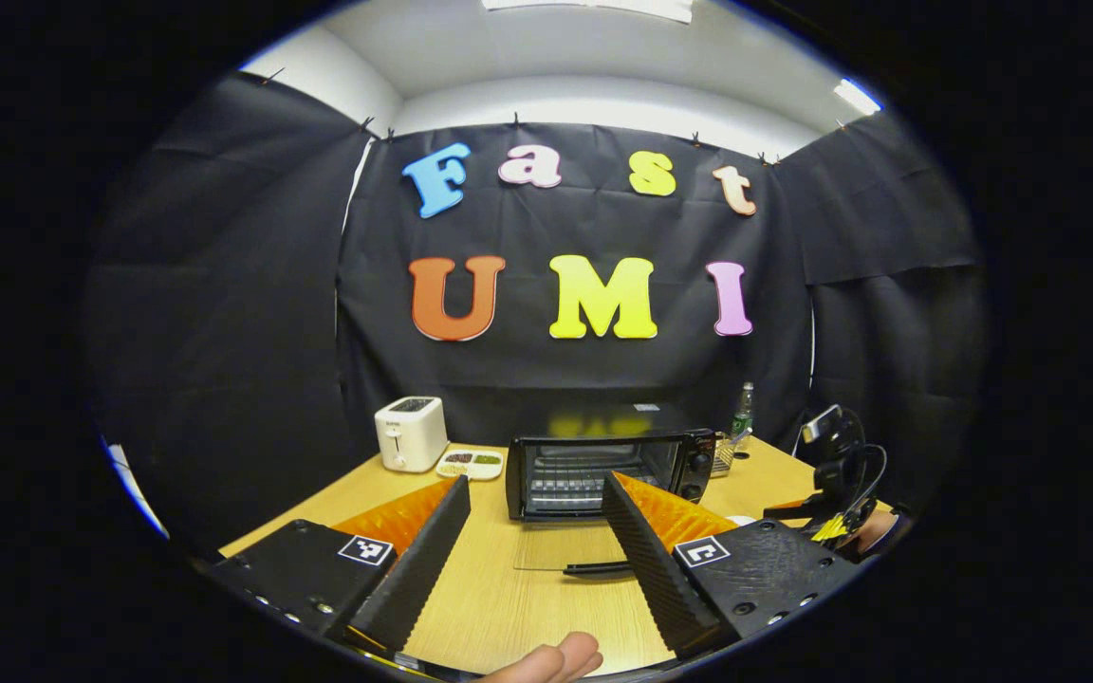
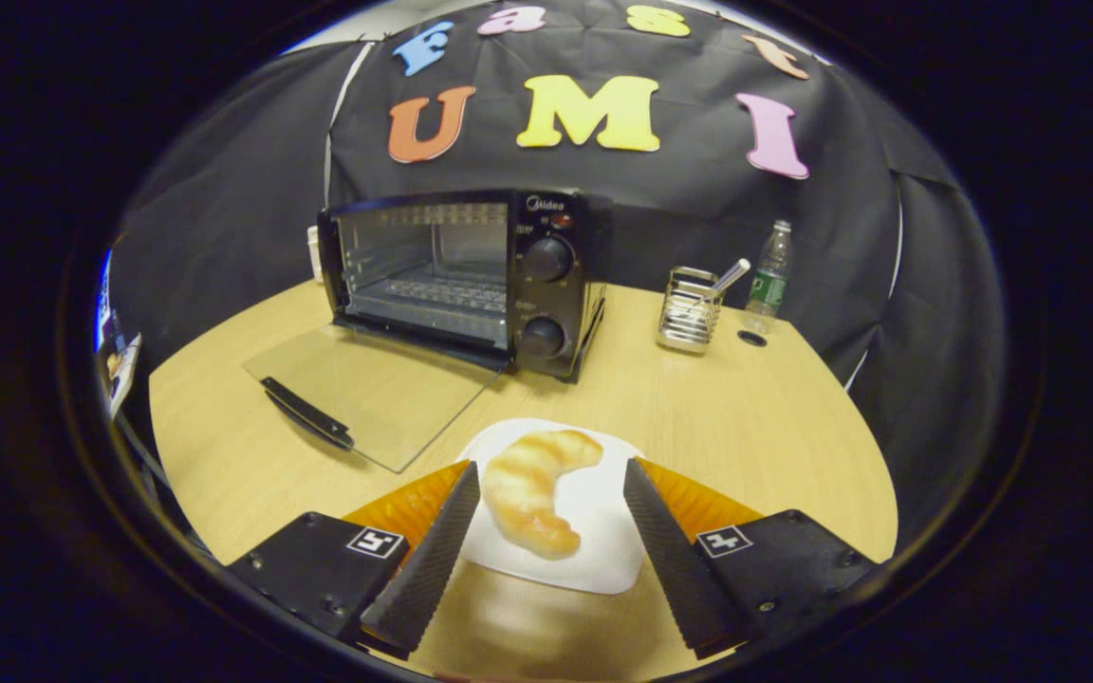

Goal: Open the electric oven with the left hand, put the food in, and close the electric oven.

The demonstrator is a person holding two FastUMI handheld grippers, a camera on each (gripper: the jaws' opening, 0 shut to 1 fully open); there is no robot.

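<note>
The electric oven (image 2: 456, 275) stands on the table (image 2: 755, 427) with its glass door (image 2: 371, 389) already dropped flat, handle (image 2: 307, 413) toward the near edge, so the cavity and its wire rack (image 2: 433, 289) are exposed. The croissant (image 2: 532, 489) lies on a white plate (image 2: 594, 531) at about 5 o'clock from the oven, directly ahead of the right gripper (image 2: 542, 526), whose jaws are spread wide on either side of it, touching nothing. The left gripper (image 1: 532, 531) is likewise open and empty, held back from the oven front.

The croissant looks light, soft and flaky; a hard pinch would likely crush or flake it. The thick middle of the curve seems the best hold, jaws across its width with gentle pressure, rather than the tapering ends, which may tear. The plate is smooth and may slide if nudged. The glass door is stiff but fragile, best lifted by its handle.
</note>
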